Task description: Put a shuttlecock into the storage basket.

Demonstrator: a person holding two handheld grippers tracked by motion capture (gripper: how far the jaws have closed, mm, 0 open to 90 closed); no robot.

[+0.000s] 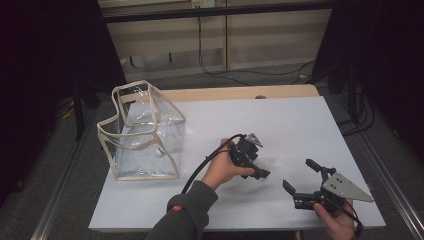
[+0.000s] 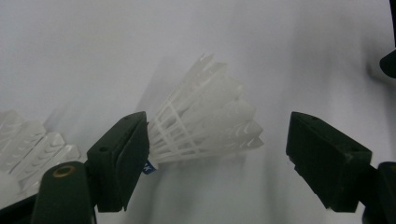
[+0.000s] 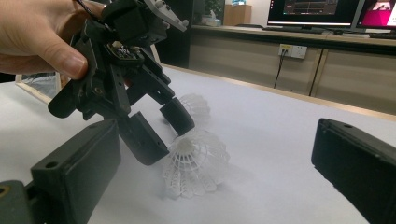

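- Left gripper [image 1: 260, 167] sat mid-frame, jaws open astride a white shuttlecock [image 2: 205, 121] (lying on the table [image 1: 300, 125])
- Right gripper [image 1: 300, 175], lower right, jaws wide open, holding nothing

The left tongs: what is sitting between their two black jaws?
A white shuttlecock lies on the table between the jaws of the left tongs, its cork end at one pad, seen in the left gripper view.

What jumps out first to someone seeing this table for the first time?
A person's left gripper, jaws open, reaches down at a white shuttlecock lying on the white table, with a second shuttlecock just behind. At the table's left edge stands a clear plastic bag with beige trim. The right gripper waits open nearby.
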